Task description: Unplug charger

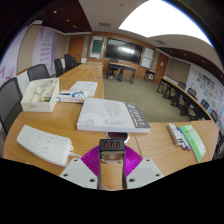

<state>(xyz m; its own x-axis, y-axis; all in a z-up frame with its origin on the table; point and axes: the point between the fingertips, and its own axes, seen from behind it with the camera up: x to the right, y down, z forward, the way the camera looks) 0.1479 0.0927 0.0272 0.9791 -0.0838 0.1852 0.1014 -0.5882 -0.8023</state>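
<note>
My gripper (112, 152) is shut on a small black charger (112, 146) with three orange marks on its face. Both magenta pads (92, 158) press on its sides. The charger is held over the near part of the wooden table (150, 145). A white power strip (45, 145) lies on the table to the left of the fingers, apart from the charger. No cable from the charger shows.
A white flat box (112, 115) lies just beyond the fingers. A white tray with items (40, 95) and papers (78, 90) lie further left. A green and white pack (190, 140) lies to the right. Chairs (10, 100) stand along the table's left side.
</note>
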